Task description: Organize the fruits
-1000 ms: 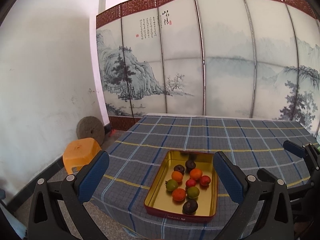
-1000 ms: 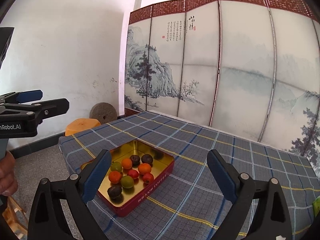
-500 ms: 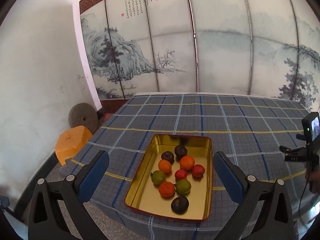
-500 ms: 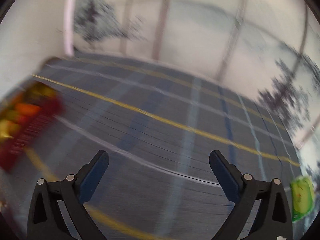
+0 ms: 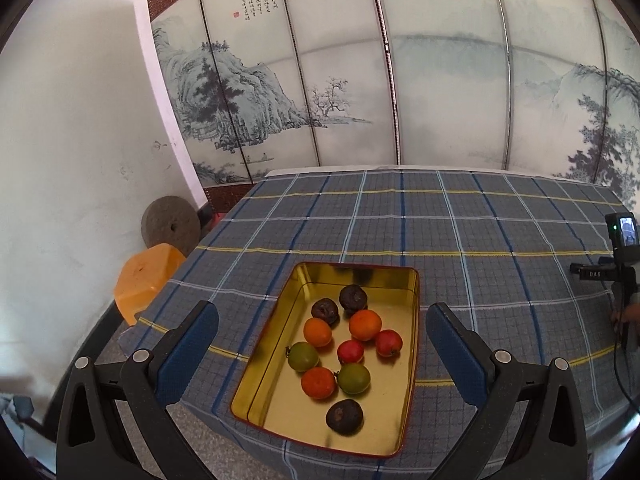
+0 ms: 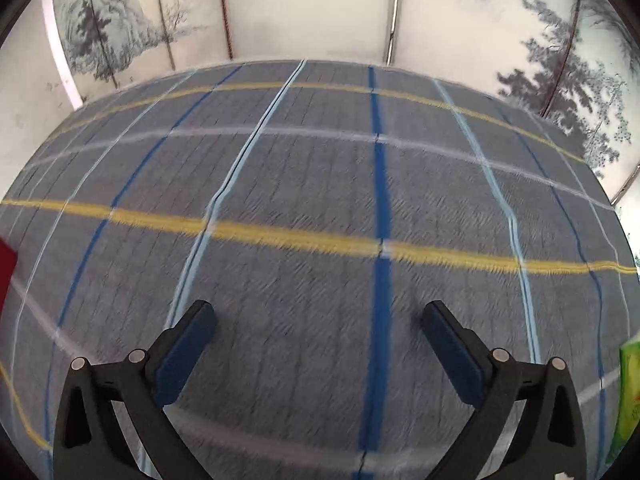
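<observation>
Fruits [image 5: 340,354] in gold tin [image 5: 414,312]; green packet [image 6: 628,396], perhaps, cut off.

This looks like a room in a home. A tall folding screen [image 5: 360,80] with painted hills and trees stands at the back. A table with a blue checked cloth [image 5: 400,232] sits in front of it. The wall [image 5: 72,140] is white and a bit marked. An orange plastic stool [image 5: 146,280] and a round stone wheel [image 5: 170,222] sit on the floor.
</observation>
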A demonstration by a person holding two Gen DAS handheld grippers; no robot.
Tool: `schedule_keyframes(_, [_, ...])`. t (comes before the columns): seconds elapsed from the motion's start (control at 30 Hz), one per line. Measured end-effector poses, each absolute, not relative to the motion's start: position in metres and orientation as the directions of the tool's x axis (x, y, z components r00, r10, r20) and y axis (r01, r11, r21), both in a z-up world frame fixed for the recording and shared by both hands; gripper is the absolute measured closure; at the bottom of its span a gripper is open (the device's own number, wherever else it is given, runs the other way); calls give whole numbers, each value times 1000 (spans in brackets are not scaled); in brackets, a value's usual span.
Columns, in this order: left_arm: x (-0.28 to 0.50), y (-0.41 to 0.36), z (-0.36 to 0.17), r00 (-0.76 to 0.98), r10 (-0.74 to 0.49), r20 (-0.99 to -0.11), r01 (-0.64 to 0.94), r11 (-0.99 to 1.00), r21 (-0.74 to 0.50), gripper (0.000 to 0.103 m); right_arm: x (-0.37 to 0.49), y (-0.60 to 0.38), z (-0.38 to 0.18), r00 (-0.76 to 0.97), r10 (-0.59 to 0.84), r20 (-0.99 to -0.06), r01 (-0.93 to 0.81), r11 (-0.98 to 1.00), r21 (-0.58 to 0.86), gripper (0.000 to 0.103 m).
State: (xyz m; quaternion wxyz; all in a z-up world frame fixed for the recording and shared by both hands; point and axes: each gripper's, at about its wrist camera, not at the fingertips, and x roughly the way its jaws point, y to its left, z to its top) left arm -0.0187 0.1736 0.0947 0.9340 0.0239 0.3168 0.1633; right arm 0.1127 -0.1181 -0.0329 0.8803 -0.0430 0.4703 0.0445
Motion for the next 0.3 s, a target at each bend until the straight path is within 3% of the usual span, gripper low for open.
schedule_keyframes(0.3, [-25,184,92,744,343,-574,-316,937,151,0,116,-119,-30,563,23,-826,-90,995,-34,0])
